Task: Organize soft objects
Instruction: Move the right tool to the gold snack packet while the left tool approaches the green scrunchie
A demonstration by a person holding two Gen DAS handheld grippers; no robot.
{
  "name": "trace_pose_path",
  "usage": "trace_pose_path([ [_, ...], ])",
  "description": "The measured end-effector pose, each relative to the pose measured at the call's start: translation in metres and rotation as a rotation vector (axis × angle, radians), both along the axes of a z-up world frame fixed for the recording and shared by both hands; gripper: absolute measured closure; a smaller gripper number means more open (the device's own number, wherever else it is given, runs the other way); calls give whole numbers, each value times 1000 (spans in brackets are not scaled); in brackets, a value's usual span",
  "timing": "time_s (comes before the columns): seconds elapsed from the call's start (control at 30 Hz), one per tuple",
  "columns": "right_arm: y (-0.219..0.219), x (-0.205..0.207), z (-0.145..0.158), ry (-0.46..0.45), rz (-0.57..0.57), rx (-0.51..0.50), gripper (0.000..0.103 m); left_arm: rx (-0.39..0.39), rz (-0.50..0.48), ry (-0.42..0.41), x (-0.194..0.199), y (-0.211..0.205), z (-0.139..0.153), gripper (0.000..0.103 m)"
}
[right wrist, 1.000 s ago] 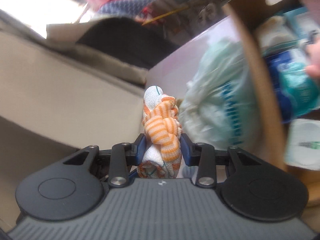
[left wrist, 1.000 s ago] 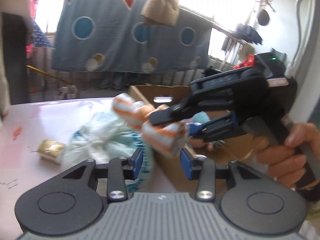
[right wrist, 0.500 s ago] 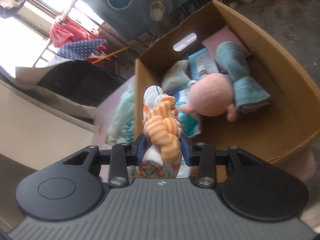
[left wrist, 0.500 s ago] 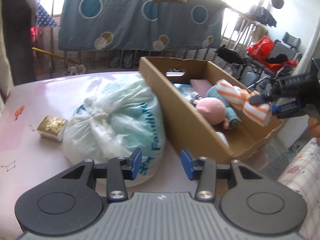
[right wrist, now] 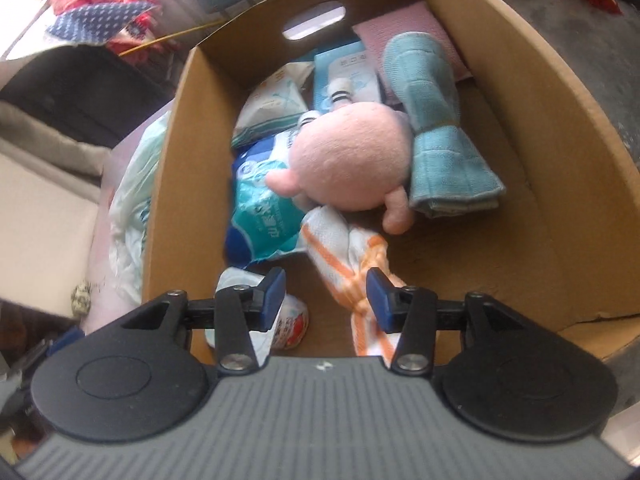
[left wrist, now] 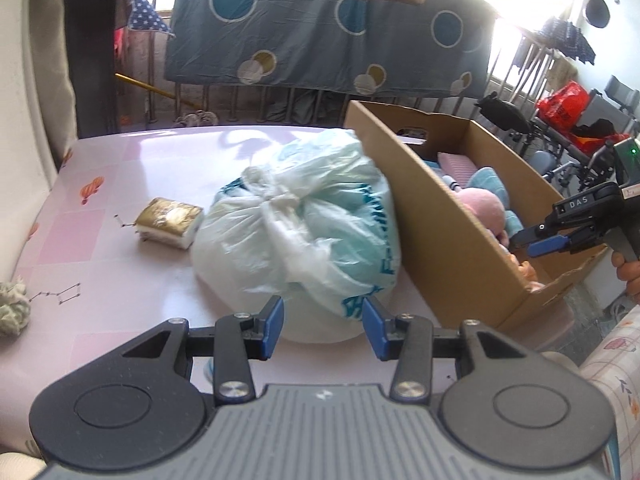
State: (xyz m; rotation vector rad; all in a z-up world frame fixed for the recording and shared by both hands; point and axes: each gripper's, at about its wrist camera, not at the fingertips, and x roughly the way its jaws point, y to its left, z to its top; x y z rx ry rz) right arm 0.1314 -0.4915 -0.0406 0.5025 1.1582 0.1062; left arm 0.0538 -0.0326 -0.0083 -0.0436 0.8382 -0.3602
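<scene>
White cloth with orange stripes (right wrist: 352, 264), knotted and crumpled, is seen inside brown cardboard box (right wrist: 560, 168), apparently touching one pad. Right gripper (right wrist: 326, 294) jaws just opened; left gripper (left wrist: 322, 326) open, empty.

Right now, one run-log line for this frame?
step: release into brown cardboard box | right gripper: jaws just opened, orange-striped white cloth dropping free | left gripper: open, over tied white plastic bag
</scene>
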Motion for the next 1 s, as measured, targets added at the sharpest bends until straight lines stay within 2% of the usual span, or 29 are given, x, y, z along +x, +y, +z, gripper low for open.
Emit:
trace_pose_path([
  [0.17,-6,8,-9,26,-78,-27,53,36,37,-19,-6,20,0,56],
  [0.37,3,14,-27,104,-68,0,45,119,105,-45,-17,51,0,53],
  [0.57,8,10,-5,55,-73,-69,42,217,203,-77,-29,87,-2,52],
  [0.67,17,7,24,-29,-54,-116,42,303,256,-108,-34,102,-4,50],
  [0.8,55,13,65,-163,47,-82,39,470,322,-151,-36,117,-12,50],
  [0.9,108,30,87,-235,195,-33,34,591,345,-161,-32,125,-21,50],
  [1.0,177,56,94,-266,377,7,25,655,339,-161,-25,130,-31,49],
])
